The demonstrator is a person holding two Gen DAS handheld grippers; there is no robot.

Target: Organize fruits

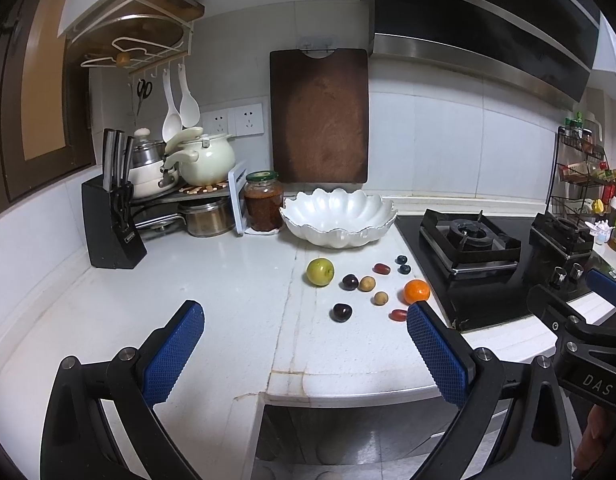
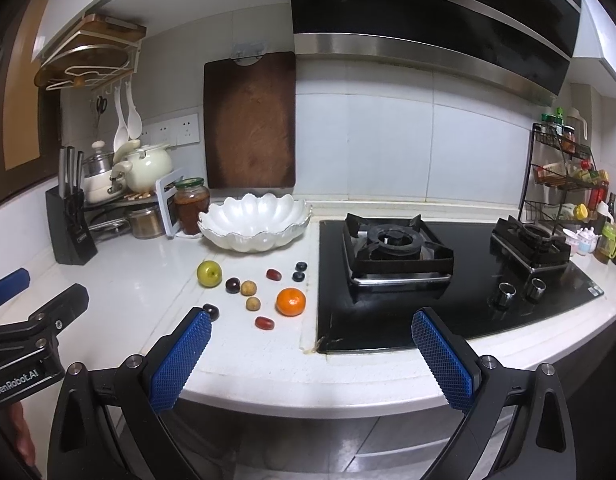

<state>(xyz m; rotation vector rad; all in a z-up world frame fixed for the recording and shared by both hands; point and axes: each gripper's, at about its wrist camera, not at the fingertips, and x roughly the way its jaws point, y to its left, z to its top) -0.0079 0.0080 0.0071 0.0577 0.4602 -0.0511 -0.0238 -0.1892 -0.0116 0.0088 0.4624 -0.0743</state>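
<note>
A white scalloped bowl (image 1: 338, 216) (image 2: 255, 220) stands empty at the back of the white counter. In front of it lie loose fruits: a green apple (image 1: 320, 272) (image 2: 209, 274), an orange mandarin (image 1: 416, 291) (image 2: 291, 301), two dark plums (image 1: 350, 282) (image 1: 342, 313), two tan longans (image 1: 366, 283) (image 1: 381, 298), two red grapes (image 1: 381, 268) (image 1: 399, 314) and two blueberries (image 1: 403, 264) (image 2: 300, 271). My left gripper (image 1: 306, 316) is open and empty, held above the counter's front edge. My right gripper (image 2: 312, 322) is open and empty, near the front edge beside the stove.
A black gas stove (image 2: 400, 252) lies right of the fruits. A jar (image 1: 263, 201), pots (image 1: 206, 158) and a knife block (image 1: 112, 224) stand at the back left. A wooden cutting board (image 1: 319, 116) hangs on the wall. A spice rack (image 2: 564, 172) stands far right.
</note>
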